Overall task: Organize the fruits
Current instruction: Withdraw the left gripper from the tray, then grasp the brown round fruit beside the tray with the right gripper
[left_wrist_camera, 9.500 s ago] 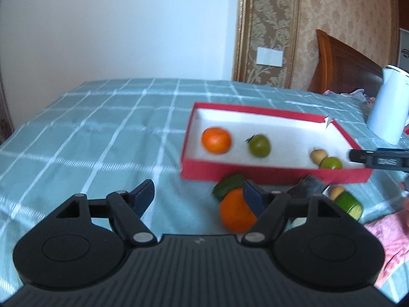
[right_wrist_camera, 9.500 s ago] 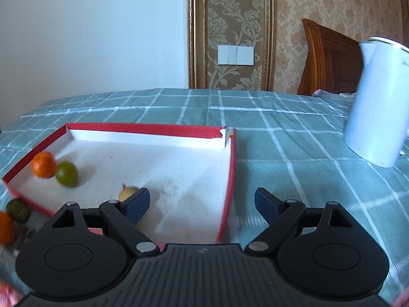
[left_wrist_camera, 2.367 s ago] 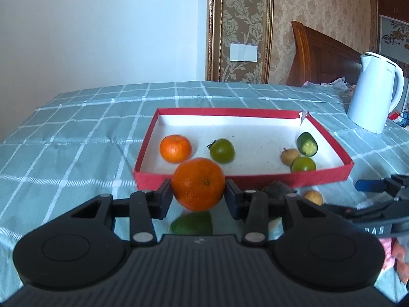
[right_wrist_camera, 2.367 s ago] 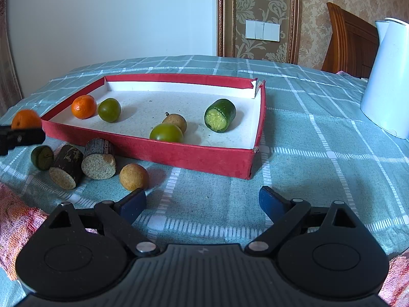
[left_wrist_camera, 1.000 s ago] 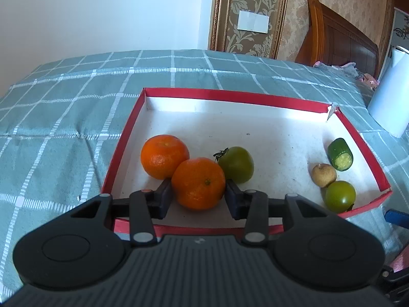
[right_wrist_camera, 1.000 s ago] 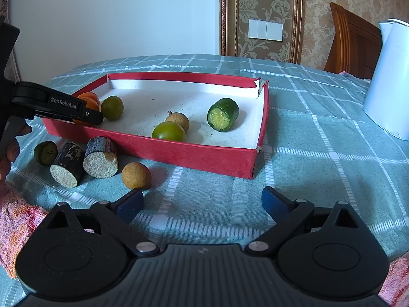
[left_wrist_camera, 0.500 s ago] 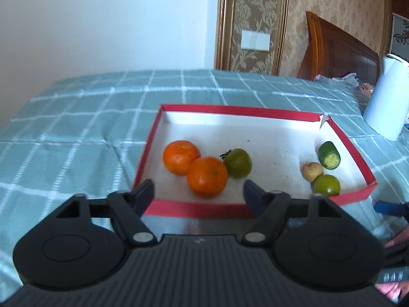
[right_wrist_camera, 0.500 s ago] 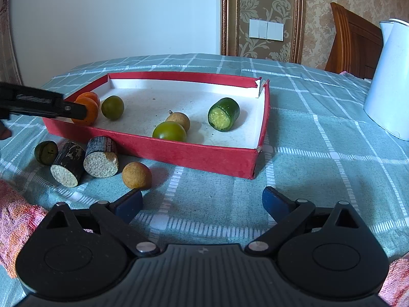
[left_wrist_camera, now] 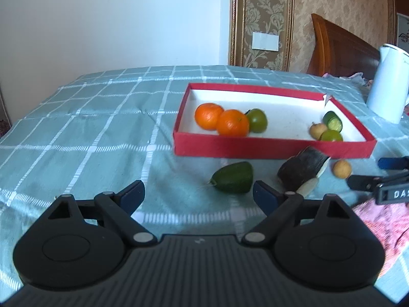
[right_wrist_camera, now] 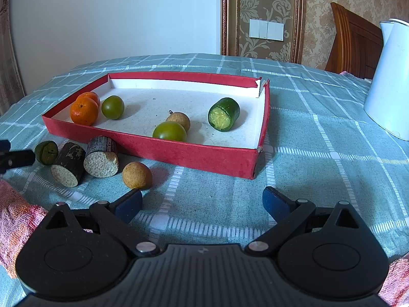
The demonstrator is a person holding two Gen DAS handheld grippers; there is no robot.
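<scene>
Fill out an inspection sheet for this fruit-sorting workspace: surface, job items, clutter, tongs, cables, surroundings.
Surface: checked teal cloth, lightly wrinkled.
Job's things: red tray holds two oranges, two green fruits, one tan fruit, a cucumber piece. Outside it: green piece, two bark-skinned chunks, tan ball.
Clutter: pink towel, white kettle.
Tongs: left tongs open, just opened, empty; right tongs open, empty.
Cables: nothing seen.
Surroundings: white wall, patterned wallpaper, wall switches, wooden headboard.

White kettle (right_wrist_camera: 391,76) on the checked teal cloth (right_wrist_camera: 319,153), wooden headboard (left_wrist_camera: 340,48) behind, pink towel (left_wrist_camera: 383,220) nearby.
</scene>
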